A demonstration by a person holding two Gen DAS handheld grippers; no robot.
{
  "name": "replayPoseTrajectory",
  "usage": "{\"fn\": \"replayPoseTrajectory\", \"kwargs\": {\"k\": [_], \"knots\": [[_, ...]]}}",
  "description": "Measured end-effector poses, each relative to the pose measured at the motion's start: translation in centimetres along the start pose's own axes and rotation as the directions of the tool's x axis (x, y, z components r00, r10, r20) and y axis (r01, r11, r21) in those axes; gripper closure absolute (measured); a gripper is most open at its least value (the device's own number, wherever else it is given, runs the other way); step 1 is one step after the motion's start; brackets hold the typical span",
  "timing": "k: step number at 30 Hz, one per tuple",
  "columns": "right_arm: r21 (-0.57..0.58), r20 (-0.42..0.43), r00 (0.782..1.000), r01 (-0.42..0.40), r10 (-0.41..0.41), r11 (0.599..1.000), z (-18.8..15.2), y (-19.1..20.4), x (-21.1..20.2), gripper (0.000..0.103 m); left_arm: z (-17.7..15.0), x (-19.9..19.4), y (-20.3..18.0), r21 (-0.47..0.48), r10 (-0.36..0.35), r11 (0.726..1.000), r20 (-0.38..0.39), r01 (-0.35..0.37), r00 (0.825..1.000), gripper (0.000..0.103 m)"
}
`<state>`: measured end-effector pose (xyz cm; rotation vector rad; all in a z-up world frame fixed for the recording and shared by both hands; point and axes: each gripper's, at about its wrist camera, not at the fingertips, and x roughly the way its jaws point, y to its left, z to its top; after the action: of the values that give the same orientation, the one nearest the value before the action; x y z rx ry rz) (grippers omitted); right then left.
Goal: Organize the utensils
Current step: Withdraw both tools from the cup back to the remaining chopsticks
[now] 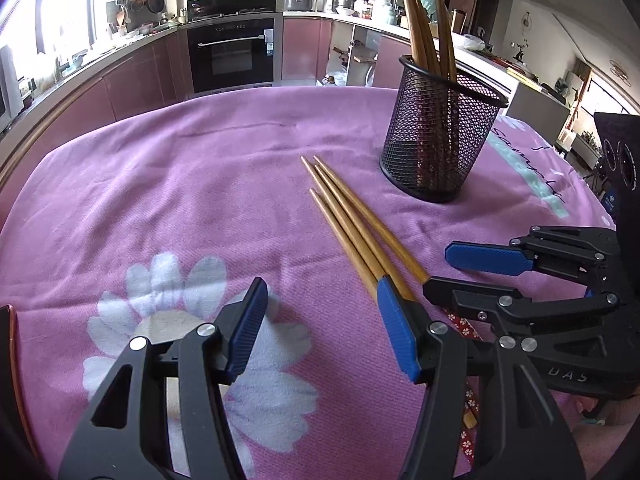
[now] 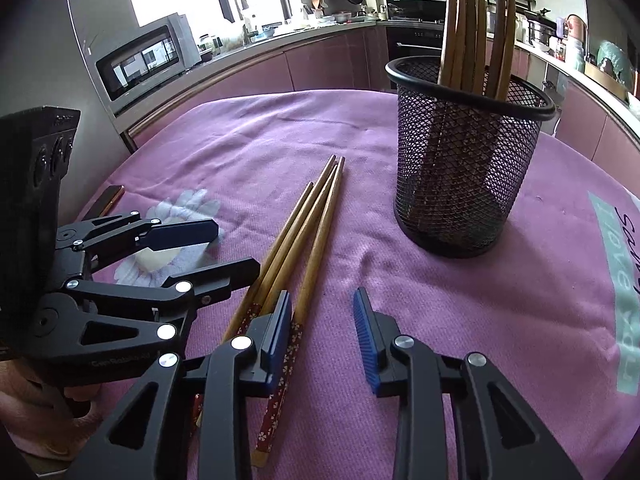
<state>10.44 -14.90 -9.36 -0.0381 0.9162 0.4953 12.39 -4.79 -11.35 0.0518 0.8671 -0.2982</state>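
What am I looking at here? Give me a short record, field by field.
surface: pink flowered cloth
loose items: three wooden chopsticks lying together, patterned ends toward the grippers
holder: black mesh cup, upright, several chopsticks standing in it
left gripper: open, nothing between its pads
right gripper: open, one chopstick lying between its pads, not visibly pinched
done so far: some chopsticks in the cup, three still out

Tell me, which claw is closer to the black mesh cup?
Right. The right claw sits at the loose chopsticks' decorated ends, on the mesh cup's side. The left claw is beyond those chopsticks, farther away.
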Motion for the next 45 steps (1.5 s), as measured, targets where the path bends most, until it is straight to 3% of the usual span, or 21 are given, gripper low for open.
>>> {"fn": "replayPoseTrajectory", "kwargs": {"k": [13, 17, 19, 27, 34, 45], "knots": [[0.005, 0.002, 1.000, -0.008, 0.008, 1.000, 0.1, -0.1, 0.1, 0.073, 0.0, 0.4, -0.4, 0.009, -0.011, 1.000, -0.007, 0.011, 1.000, 0.047], [0.004, 0.001, 1.000, -0.007, 0.006, 1.000, 0.1, -0.1, 0.0, 0.073, 0.1, 0.3, -0.6, 0.035, -0.002, 0.999, -0.009, 0.002, 1.000, 0.056], [0.005, 0.002, 1.000, -0.007, 0.007, 1.000, 0.1, -0.1, 0.0, 0.073, 0.2, 0.7, -0.5, 0.052, 0.022, 0.998, -0.035, -0.020, 0.999, 0.070], [0.003, 0.002, 1.000, -0.004, 0.004, 1.000, 0.2, -0.1, 0.1, 0.074, 0.4, 0.8, 0.0, 0.061, 0.012, 0.998, -0.037, -0.010, 0.999, 0.069], [0.012, 0.004, 1.000, -0.010, 0.010, 1.000, 0.2, -0.3, 0.1, 0.073, 1.0, 0.3, 0.4, -0.006, -0.081, 0.997, -0.032, 0.081, 0.996, 0.063], [0.008, 0.003, 1.000, -0.009, 0.009, 1.000, 0.3, -0.3, 0.1, 0.073, 1.2, 1.1, -0.2, 0.033, -0.072, 0.997, -0.056, 0.074, 0.996, 0.065]]}}
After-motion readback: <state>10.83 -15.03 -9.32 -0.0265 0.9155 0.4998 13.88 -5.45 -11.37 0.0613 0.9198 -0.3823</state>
